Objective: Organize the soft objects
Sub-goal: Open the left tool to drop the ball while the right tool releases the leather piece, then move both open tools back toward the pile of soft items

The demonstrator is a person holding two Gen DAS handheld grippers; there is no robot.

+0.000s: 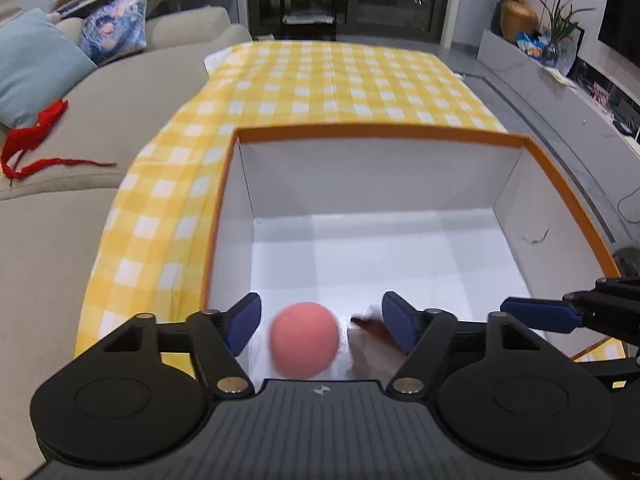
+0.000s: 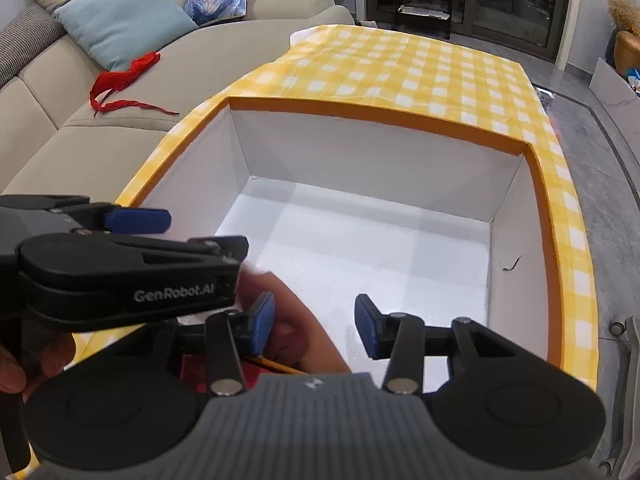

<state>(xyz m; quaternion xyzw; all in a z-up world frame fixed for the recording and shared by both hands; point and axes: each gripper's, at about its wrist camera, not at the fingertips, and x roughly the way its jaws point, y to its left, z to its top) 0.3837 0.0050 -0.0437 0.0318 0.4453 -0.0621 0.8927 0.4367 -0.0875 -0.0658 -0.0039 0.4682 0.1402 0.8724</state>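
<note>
A pink soft ball (image 1: 304, 339), blurred, is in the air between the open fingers of my left gripper (image 1: 322, 326), touching neither pad, over the near end of a white box with an orange rim (image 1: 372, 133). A blurred brown object (image 1: 370, 328) lies just right of the ball. My right gripper (image 2: 316, 330) is open and empty over the box's near part (image 2: 360, 240); a blurred brownish-pink shape (image 2: 296, 332) shows between its fingers. The left gripper (image 2: 136, 220) shows at the left of the right wrist view. The right gripper's blue finger (image 1: 540, 314) shows at the right edge of the left wrist view.
The box stands on a table with a yellow checked cloth (image 1: 320, 80). A beige sofa (image 1: 60, 240) on the left carries a red ribbon (image 1: 36, 136), a light blue cushion (image 1: 36, 64) and a patterned cushion (image 1: 114, 24). A grey cabinet (image 1: 560, 92) runs along the right.
</note>
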